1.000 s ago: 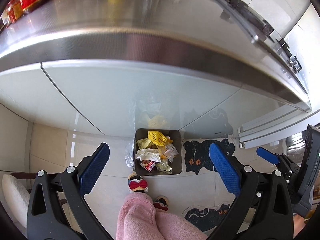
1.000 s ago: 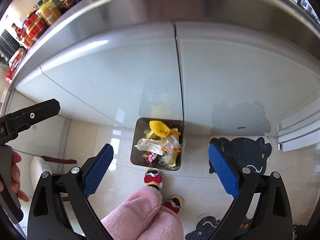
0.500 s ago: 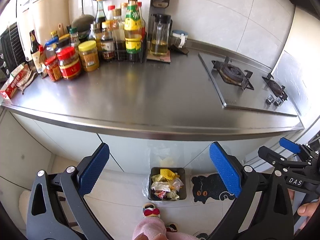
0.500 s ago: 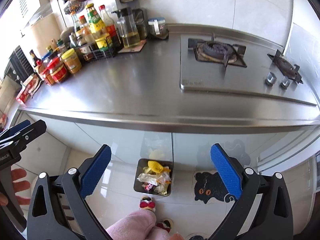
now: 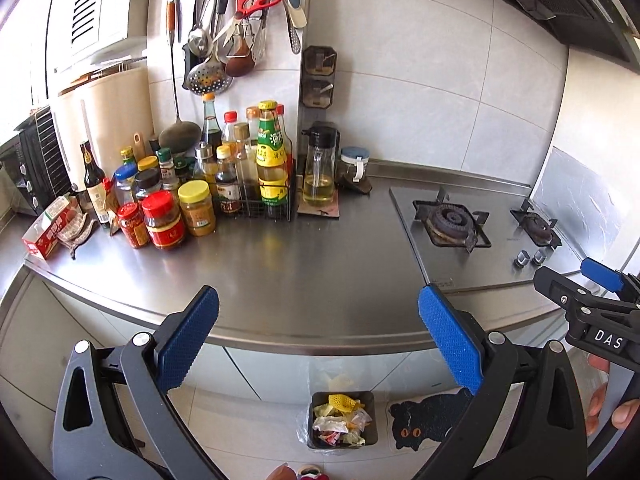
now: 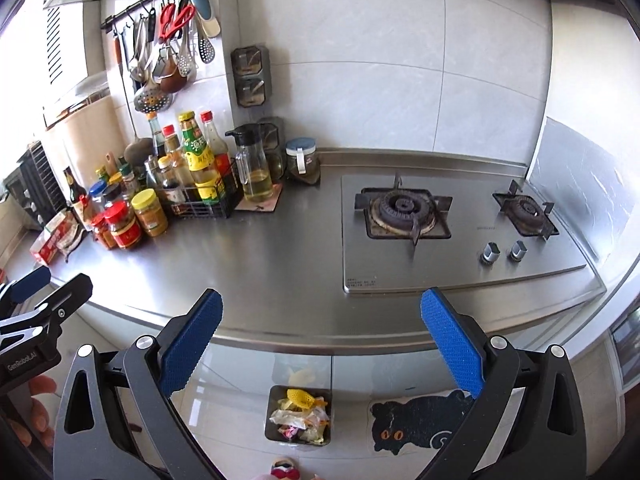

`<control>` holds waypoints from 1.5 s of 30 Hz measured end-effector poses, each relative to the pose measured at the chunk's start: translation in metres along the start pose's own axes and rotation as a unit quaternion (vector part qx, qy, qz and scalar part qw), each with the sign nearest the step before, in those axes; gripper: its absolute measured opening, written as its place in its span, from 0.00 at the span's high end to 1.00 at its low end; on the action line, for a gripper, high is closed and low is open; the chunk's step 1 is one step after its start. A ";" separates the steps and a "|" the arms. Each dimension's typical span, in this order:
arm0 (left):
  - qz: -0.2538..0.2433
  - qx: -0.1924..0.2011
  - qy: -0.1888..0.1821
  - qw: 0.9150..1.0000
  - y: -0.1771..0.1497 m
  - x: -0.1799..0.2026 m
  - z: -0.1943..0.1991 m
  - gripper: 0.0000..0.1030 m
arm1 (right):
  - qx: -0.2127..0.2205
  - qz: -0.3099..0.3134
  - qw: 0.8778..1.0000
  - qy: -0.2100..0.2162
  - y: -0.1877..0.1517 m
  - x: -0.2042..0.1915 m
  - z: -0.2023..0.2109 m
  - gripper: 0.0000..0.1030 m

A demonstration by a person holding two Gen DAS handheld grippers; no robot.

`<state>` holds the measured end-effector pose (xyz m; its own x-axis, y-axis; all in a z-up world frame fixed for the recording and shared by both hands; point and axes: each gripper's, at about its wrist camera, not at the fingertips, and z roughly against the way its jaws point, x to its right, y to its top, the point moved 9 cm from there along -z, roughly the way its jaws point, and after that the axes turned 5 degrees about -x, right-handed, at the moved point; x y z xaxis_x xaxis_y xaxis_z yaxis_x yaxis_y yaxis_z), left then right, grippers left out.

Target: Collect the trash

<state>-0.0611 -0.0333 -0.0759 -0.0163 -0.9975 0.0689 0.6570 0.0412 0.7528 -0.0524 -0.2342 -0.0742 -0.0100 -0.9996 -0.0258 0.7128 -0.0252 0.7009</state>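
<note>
A grey trash bin (image 5: 372, 436) stands on the floor below the counter edge, holding crumpled wrappers and a yellow foam net (image 5: 340, 401). It also shows in the right wrist view (image 6: 273, 432). My left gripper (image 5: 318, 340) is open and empty, held above the steel counter's front edge. My right gripper (image 6: 320, 340) is open and empty at about the same height. The right gripper's tip also shows at the right of the left wrist view (image 5: 588, 292).
The steel counter (image 5: 312, 272) carries jars and bottles (image 5: 200, 188) at the back left and a gas hob (image 6: 452, 224) at the right. Utensils hang on a wall rail (image 5: 232, 12). A black cat mat (image 6: 416, 424) lies on the floor beside the bin.
Both grippers have risen and tilted up from looking down at the bin to facing the counter and back wall. Both stayed open and empty.
</note>
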 end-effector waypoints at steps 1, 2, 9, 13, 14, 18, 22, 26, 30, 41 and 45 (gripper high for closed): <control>0.000 0.004 -0.002 1.000 0.004 0.000 0.001 0.08 | 0.002 -0.004 1.000 0.001 0.004 0.000 0.001 0.03; -0.001 0.008 -0.002 1.000 0.009 -0.001 0.002 0.08 | 0.006 -0.005 1.000 -0.001 0.007 0.000 0.003 0.03; -0.011 0.013 0.005 1.000 0.028 -0.002 -0.001 0.08 | 0.012 -0.014 1.000 -0.011 0.023 0.003 0.004 0.03; -0.008 0.016 0.003 1.000 0.033 -0.002 -0.005 0.08 | 0.011 -0.018 1.000 -0.009 0.026 0.006 0.003 0.03; -0.008 0.016 0.003 1.000 0.034 -0.002 -0.006 0.08 | 0.013 -0.019 1.000 -0.010 0.027 0.007 0.003 0.03; -0.010 0.020 0.005 1.000 0.039 0.000 -0.008 0.08 | 0.023 -0.021 0.999 -0.013 0.033 0.012 0.006 0.03; -0.012 0.022 0.005 1.000 0.043 0.004 -0.009 0.08 | 0.028 -0.023 0.999 -0.013 0.038 0.015 0.008 0.03; -0.014 0.023 0.003 1.000 0.045 0.007 -0.009 0.08 | 0.030 -0.023 0.999 -0.014 0.039 0.016 0.008 0.03; -0.013 0.025 0.004 1.000 0.046 0.008 -0.008 0.08 | 0.030 -0.023 0.999 -0.015 0.040 0.017 0.008 0.03; -0.010 0.022 0.004 1.000 0.045 0.006 -0.006 0.08 | 0.034 -0.022 0.999 -0.017 0.040 0.018 0.011 0.03; -0.006 0.023 0.005 1.000 0.044 0.004 -0.003 0.08 | 0.035 -0.021 0.999 -0.020 0.039 0.018 0.013 0.03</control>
<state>-0.0299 -0.0358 -0.0449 -0.0158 -0.9985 0.0528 0.6214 0.0316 0.7829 -0.0340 -0.2538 -0.0383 -0.0675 -0.9973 -0.0297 0.6605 -0.0670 0.7479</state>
